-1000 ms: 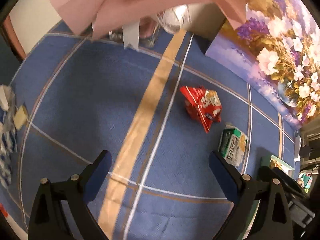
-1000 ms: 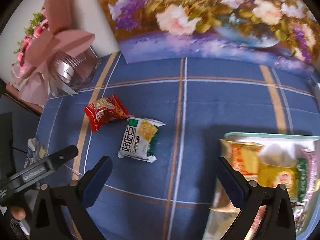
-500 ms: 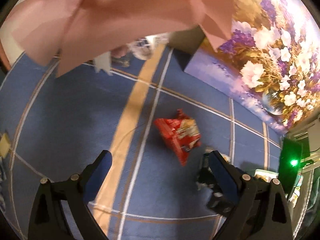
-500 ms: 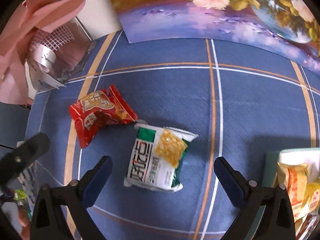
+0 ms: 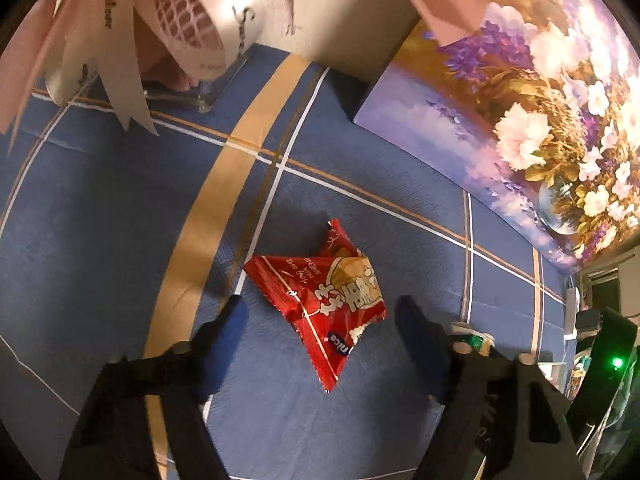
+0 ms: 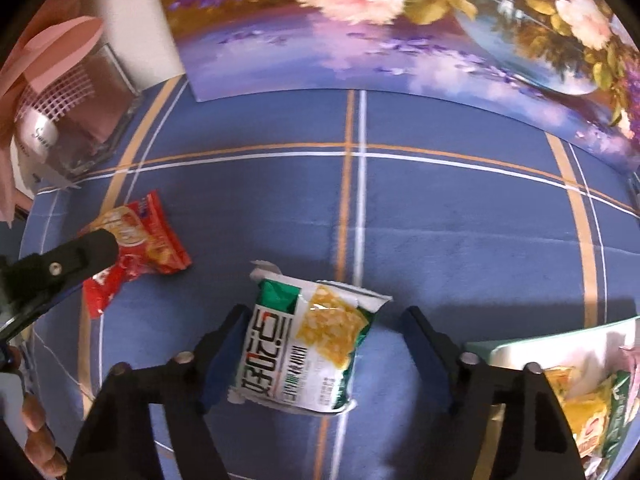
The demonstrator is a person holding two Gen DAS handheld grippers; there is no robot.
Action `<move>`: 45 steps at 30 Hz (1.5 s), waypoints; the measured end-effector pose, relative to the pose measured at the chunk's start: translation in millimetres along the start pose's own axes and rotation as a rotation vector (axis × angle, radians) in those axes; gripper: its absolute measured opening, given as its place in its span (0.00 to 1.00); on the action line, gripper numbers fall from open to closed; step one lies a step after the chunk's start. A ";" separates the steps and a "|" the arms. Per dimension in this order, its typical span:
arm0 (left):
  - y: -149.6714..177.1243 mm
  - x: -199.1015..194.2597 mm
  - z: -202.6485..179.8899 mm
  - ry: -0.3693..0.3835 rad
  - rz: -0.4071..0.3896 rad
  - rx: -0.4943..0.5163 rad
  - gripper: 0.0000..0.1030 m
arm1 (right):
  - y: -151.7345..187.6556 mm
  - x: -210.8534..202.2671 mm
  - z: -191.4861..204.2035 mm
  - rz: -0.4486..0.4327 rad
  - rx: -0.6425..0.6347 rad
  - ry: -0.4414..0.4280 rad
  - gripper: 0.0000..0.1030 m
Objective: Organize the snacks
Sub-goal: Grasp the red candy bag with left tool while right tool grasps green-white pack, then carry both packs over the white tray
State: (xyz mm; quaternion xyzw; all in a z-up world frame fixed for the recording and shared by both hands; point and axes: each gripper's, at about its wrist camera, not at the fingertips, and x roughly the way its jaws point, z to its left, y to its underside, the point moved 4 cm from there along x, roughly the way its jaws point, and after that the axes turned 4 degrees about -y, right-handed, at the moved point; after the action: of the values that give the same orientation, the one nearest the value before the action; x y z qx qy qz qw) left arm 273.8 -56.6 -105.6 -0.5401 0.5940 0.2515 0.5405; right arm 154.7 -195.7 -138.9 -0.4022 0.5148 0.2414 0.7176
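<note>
A red snack packet (image 5: 324,300) lies on the blue checked cloth (image 5: 120,216). My left gripper (image 5: 322,314) is open, low over it, a finger on each side. A green and white snack packet (image 6: 308,340) lies to its right. My right gripper (image 6: 322,322) is open and straddles it. The red packet (image 6: 156,240) also shows in the right wrist view, partly behind the left gripper's finger (image 6: 72,256). A corner of the green packet (image 5: 474,338) shows in the left wrist view.
A tray (image 6: 500,350) holding several snack packets sits at the right. A flower painting (image 6: 400,32) leans along the back. A clear box with pink ribbon (image 5: 176,32) stands at the back left. A device with a green light (image 5: 616,360) is far right.
Both grippers have come forward and down. The left one now frames the red packet, the right one the green and white packet. Neither packet has moved.
</note>
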 end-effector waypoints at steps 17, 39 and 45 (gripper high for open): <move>10.3 -20.6 6.0 0.090 -0.020 -0.133 0.55 | 8.7 -24.3 0.7 -0.016 -0.014 -0.020 0.52; 86.8 -146.5 -90.4 0.107 -0.081 -0.056 0.55 | 87.1 -164.3 -34.6 -0.122 0.047 -0.071 0.52; 118.8 -155.5 -124.8 0.141 -0.074 -0.027 0.55 | 107.9 -188.0 -67.2 -0.160 0.112 -0.073 0.52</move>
State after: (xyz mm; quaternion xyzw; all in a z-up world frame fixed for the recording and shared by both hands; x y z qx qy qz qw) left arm 93.1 -74.8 38.8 -0.5853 0.6068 0.2007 0.4989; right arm -30.5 -178.1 -8.8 -0.3921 0.4672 0.1685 0.7743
